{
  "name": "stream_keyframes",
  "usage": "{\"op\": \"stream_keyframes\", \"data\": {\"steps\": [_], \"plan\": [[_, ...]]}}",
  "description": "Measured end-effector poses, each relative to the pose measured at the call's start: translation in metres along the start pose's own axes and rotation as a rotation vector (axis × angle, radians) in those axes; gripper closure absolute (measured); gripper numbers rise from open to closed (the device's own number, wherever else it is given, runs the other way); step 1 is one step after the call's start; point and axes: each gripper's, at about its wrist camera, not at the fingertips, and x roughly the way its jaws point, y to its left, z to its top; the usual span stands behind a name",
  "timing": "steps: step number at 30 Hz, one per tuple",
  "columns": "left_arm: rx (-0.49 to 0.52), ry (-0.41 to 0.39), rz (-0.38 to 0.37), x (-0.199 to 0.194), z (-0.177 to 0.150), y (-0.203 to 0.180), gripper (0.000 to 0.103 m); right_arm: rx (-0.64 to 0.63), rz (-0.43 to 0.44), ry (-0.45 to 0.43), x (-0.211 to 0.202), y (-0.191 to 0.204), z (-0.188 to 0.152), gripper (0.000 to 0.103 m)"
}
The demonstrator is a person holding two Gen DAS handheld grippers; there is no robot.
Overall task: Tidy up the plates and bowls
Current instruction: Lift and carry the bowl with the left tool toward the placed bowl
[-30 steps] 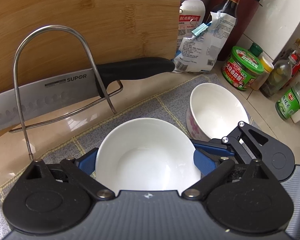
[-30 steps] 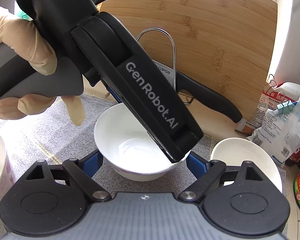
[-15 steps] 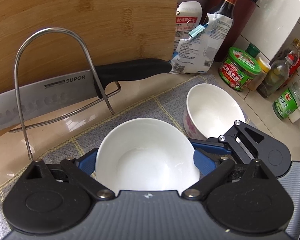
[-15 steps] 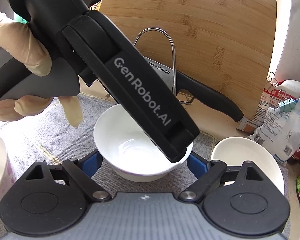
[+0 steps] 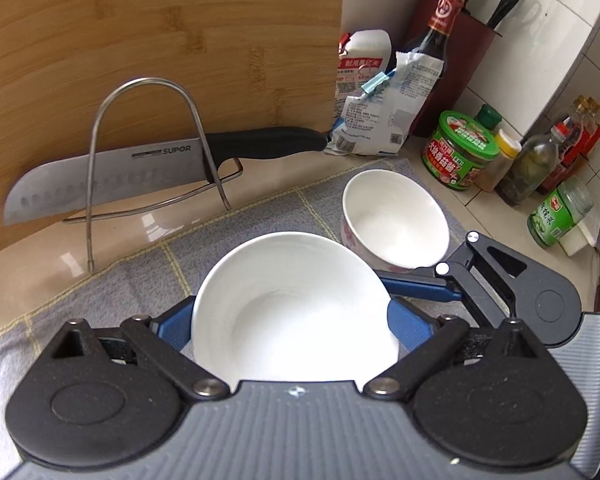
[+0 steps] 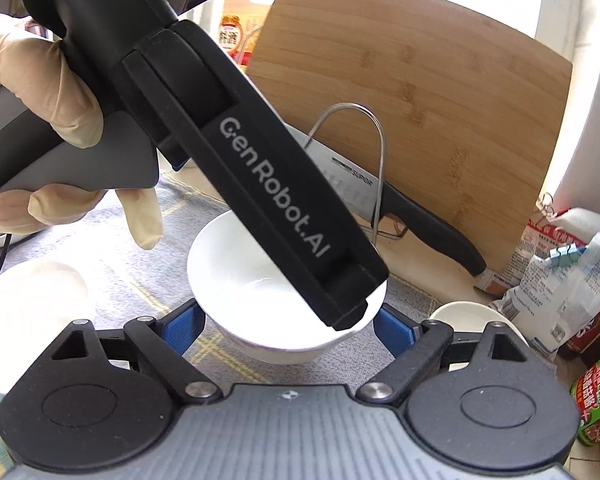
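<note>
Left wrist view takes in the worktop (image 5: 260,184) with a grey checked cloth (image 5: 112,280) over its near part, and a bamboo cutting board (image 5: 160,40) leaning upright at the back. A wire stand (image 5: 148,152) in front of the board holds a knife (image 5: 112,176). Jars and bottles (image 5: 460,156) crowd the right corner.

On the cloth, the plain white bowl (image 5: 296,312) sits between the blue fingers of the left hand-held gripper (image 5: 292,320), which are spread either side of its wall; whether they press it I cannot tell. Just beside it, to the right, stands a flowered bowl (image 5: 396,220), apart from the first. The right hand-held gripper (image 6: 288,324) is spread too, its fingers flanking the same plain bowl (image 6: 260,280) from the other side without visibly touching it. In the right wrist view a third white dish (image 6: 36,296) shows blurred at the left edge.

Judging from this, little is organized yet: the bowls stand separately, none nested, and no plate is clearly visible. Stacking the plain bowl with the flowered one looks like the step in hand, with the rest still to gather.
</note>
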Motion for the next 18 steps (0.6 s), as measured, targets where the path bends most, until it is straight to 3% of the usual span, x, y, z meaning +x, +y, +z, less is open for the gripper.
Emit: {"op": "stream_keyframes", "data": {"steps": [18], "plan": [[-0.103, -0.060, 0.077, -0.075, -0.056, -0.002, 0.006, -0.078, 0.107, -0.034, -0.040, 0.054, 0.011, 0.009]]}}
